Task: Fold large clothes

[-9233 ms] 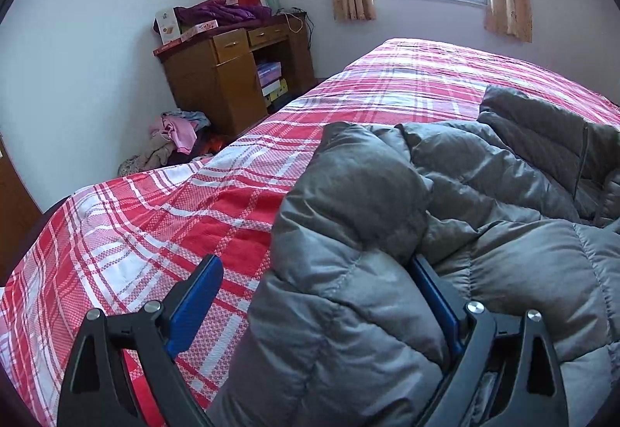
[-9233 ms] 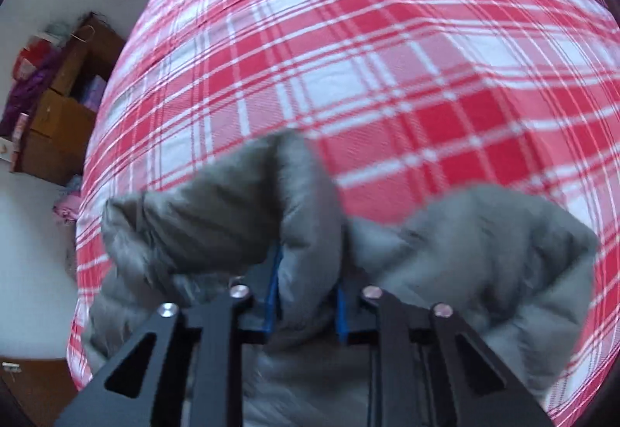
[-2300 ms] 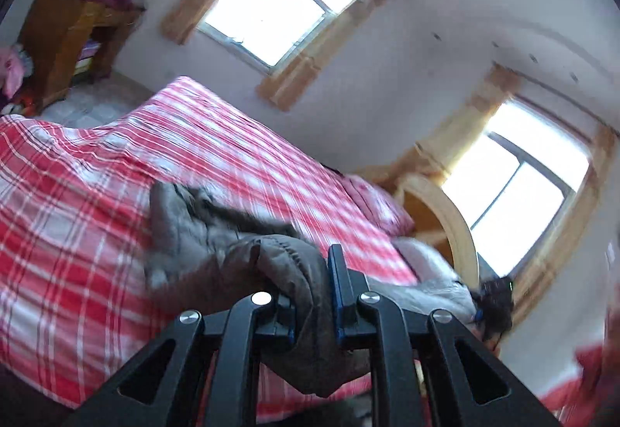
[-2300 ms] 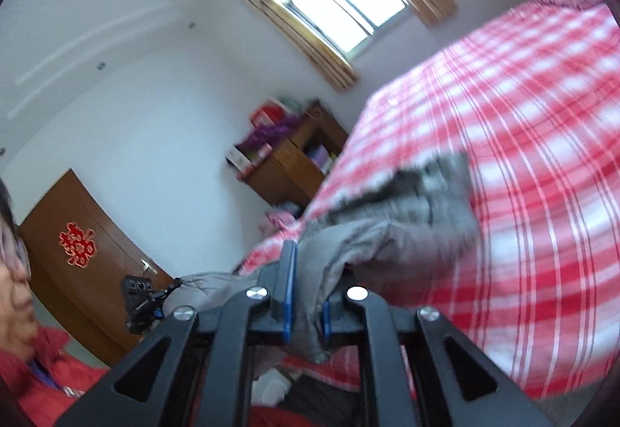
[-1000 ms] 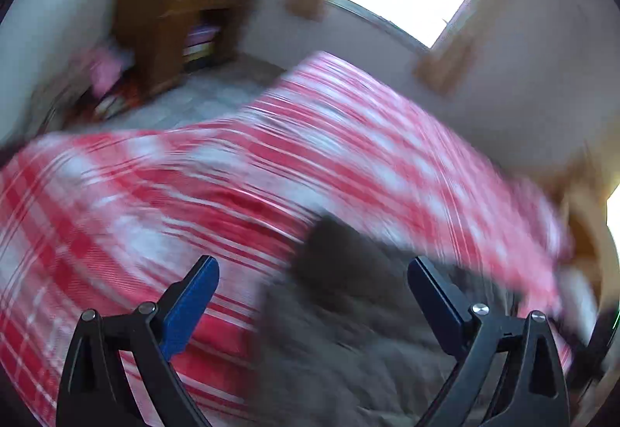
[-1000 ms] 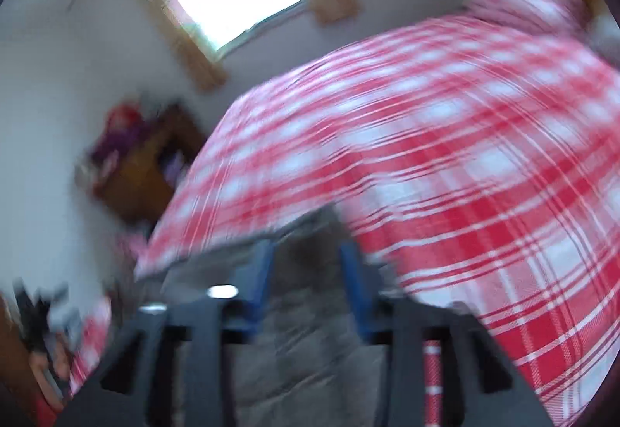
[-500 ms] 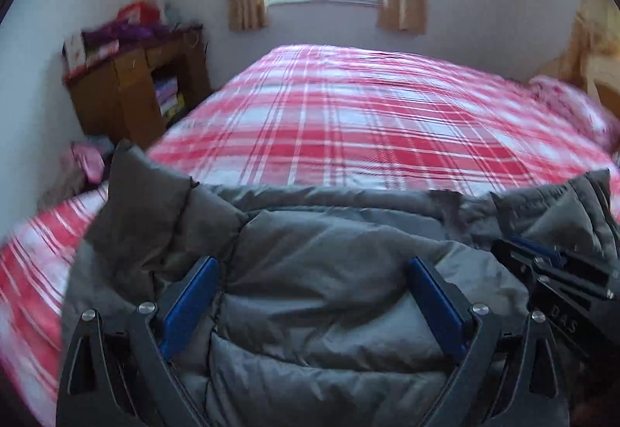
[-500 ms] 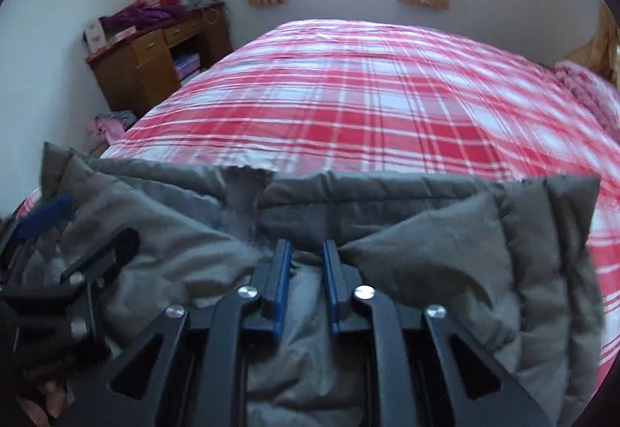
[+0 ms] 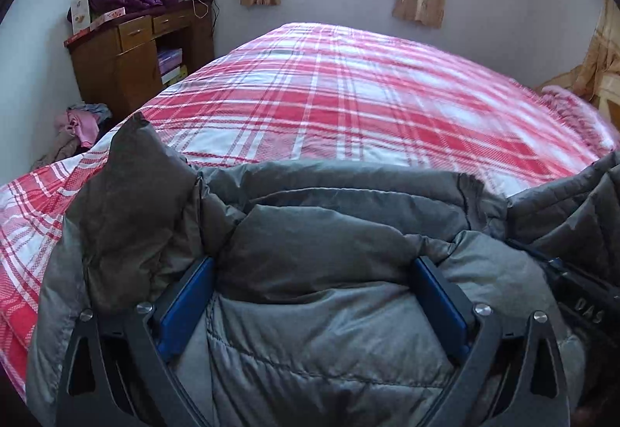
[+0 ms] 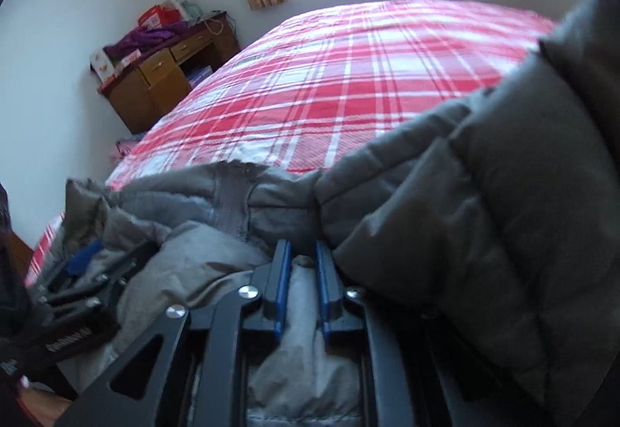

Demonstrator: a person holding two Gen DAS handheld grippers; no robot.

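On red-and-white plaid bedspread, puffy grey quilted jacket, left gripper spread wide around it, right gripper pinching a fold.

jacket lowered onto bed, seemingly flatter

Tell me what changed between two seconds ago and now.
The grey padded jacket came down from being held up in the air onto the near edge of the plaid bed. The left tongs let go and now stand open around a fold; the right tongs stayed pinched on the jacket. The wooden desk is unchanged.
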